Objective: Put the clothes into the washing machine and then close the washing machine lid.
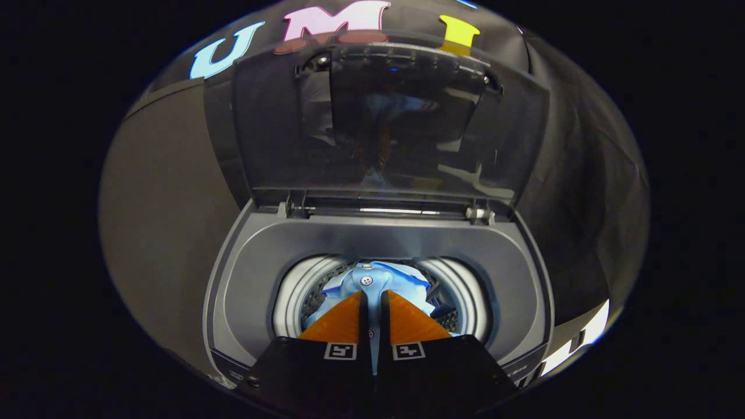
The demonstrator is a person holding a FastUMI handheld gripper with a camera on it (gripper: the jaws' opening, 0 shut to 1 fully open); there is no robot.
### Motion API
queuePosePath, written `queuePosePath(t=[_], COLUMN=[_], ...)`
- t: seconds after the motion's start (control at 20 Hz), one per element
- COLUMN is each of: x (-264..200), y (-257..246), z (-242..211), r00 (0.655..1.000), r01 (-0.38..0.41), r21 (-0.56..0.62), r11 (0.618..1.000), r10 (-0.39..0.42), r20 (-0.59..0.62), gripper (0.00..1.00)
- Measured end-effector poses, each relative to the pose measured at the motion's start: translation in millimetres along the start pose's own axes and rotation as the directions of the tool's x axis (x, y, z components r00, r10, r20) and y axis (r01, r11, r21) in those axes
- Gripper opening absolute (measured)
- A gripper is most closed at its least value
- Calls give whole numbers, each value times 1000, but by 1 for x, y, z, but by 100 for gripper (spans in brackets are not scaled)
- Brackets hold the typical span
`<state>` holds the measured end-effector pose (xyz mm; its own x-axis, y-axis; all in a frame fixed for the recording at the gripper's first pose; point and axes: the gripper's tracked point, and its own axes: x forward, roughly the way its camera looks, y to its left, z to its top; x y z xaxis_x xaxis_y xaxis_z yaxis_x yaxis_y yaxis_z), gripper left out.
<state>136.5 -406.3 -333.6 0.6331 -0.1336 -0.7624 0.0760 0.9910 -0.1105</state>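
A grey top-loading washing machine (244, 273) stands below me with its dark see-through lid (390, 122) raised upright behind the opening. Over the round drum opening (291, 291) hangs a light blue buttoned shirt (378, 279). My gripper (372, 294) is shut on the shirt, whose cloth is pinched between the two fingers and bunches out just ahead of the tips. Part of the shirt droops into the drum under the fingers.
Black cloth walls surround the machine at the back and on the right. A plain grey-brown wall stands to the left of the machine. The lid's hinges (477, 214) sit along the back rim of the opening.
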Motion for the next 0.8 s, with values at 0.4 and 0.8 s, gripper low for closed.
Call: queuePosePath(t=[0.4, 0.8], x=[12, 14], y=[19, 18], z=[-31, -41], r00=[987, 977], r01=[-52, -49], r21=[28, 86], r11=[998, 995], r10=[56, 66], r20=[-150, -203], gripper=[8, 8])
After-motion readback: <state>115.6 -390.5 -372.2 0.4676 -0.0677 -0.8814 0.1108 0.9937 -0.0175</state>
